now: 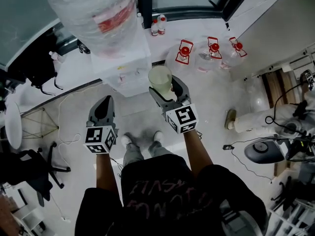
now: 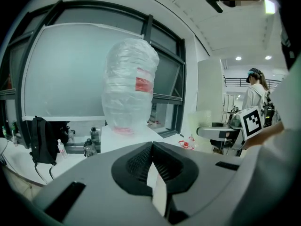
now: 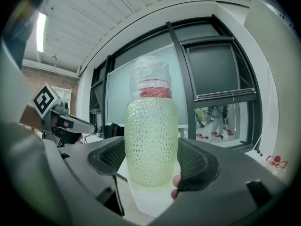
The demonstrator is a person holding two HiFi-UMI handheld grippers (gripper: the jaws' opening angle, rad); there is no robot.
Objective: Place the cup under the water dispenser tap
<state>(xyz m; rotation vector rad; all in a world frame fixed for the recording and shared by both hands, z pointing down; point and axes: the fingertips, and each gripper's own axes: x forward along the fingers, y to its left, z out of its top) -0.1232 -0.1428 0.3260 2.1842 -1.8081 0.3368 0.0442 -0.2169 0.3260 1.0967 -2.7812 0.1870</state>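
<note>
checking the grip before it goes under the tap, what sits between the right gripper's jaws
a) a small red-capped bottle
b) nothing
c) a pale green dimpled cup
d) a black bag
c: in the right gripper view the pale green dimpled cup stands upright between the two dark pads of the right gripper, which press on its sides.

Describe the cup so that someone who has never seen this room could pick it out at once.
Find the white water dispenser with the big wrapped bottle on top. Just in front of it, the right gripper clamps the cup. Unlike the clear, red-capped jugs on the floor, it is pale green and dimpled all over.
</note>
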